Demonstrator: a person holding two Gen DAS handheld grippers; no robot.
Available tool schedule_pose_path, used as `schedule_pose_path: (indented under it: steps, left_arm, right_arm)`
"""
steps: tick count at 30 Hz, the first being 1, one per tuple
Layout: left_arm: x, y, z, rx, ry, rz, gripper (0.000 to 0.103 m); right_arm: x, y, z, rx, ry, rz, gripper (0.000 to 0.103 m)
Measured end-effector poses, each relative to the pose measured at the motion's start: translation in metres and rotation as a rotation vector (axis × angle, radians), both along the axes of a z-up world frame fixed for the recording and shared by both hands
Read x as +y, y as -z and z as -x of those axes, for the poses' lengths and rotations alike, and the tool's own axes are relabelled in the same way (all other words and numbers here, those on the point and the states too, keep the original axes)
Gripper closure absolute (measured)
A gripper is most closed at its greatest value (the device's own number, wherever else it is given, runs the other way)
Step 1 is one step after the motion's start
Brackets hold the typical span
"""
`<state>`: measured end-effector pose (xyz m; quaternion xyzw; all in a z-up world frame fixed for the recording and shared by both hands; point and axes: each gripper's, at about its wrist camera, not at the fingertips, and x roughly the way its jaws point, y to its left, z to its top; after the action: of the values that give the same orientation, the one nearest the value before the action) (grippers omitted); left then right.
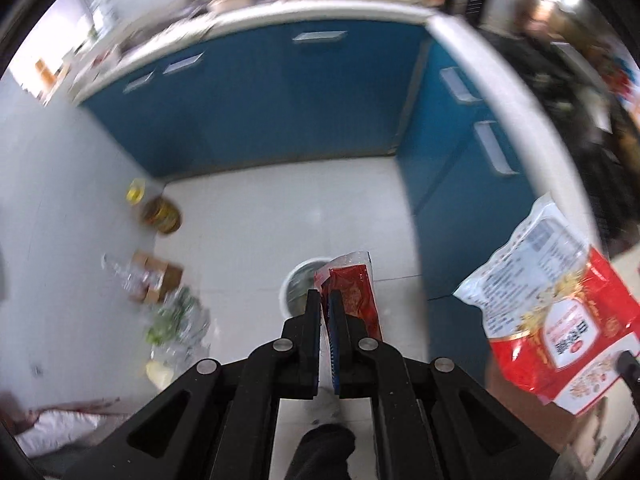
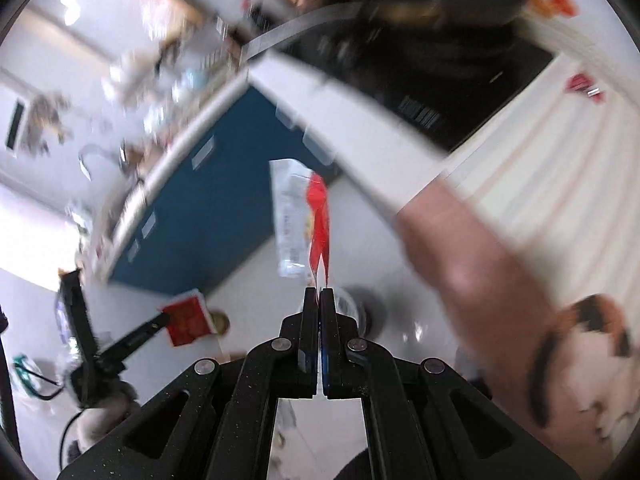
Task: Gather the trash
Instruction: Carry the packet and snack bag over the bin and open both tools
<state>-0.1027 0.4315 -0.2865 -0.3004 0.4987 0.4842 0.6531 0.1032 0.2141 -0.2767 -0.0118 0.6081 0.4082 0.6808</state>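
— What has the left gripper (image 1: 326, 300) got?

— Its jaws are pinched nearly together on a red sauce packet (image 1: 354, 294), which sticks up past the fingertips toward twelve o'clock. Right behind the packet, still at twelve, a round white bin (image 1: 294, 284) stands on the pale tiled floor (image 1: 260, 216).

— And the right gripper (image 2: 319, 298)?

— Clamped tight on the edge of a red-and-white snack bag (image 2: 304, 224), seen edge-on from its own camera, rising toward twelve. From the left wrist the same bag (image 1: 560, 320) hangs at about three o'clock, broad side showing: white printed back, red front.

— Can each gripper see the other?

— From the right wrist, yes: the left gripper (image 2: 132, 340) shows at nine o'clock with the red packet (image 2: 188, 320) in its tips. The bin (image 2: 352, 308) sits just past the right fingertips, at one o'clock.

— What lies farther out?

— Blue cabinets (image 1: 280, 100) run across at twelve under a white counter edge. At nine to ten o'clock, by the wall, stand a yellow oil bottle (image 1: 160, 212), a cardboard box (image 1: 156, 276) and crumpled clear plastic bottles (image 1: 180, 320). From the right wrist a black cooktop (image 2: 440, 80) sits at one o'clock, and a calico cat (image 2: 588, 344) at four. Both views are motion-blurred.
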Motion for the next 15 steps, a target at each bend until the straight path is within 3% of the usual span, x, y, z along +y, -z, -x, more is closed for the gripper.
schedule_pose_path:
  steps: [5,9,12,15]
  left_arm:
    - [0.041,0.098,0.051,0.046,-0.113,0.106,0.101]
    - [0.073,0.209,0.074,0.066,-0.175,0.187,0.101]
    - [0.093,0.293,0.085,0.08,-0.211,0.235,0.101]
    - [0.108,0.373,0.09,0.088,-0.227,0.287,0.101]
  right_arm:
    - [0.077,0.112,0.037,0.049,-0.111,0.139,0.102]
    - [0.131,0.227,0.063,0.109,-0.176,0.222,0.103]
    - [0.171,0.329,0.081,0.152,-0.214,0.277,0.103]
    - [0.198,0.408,0.095,0.165,-0.249,0.316,0.102]
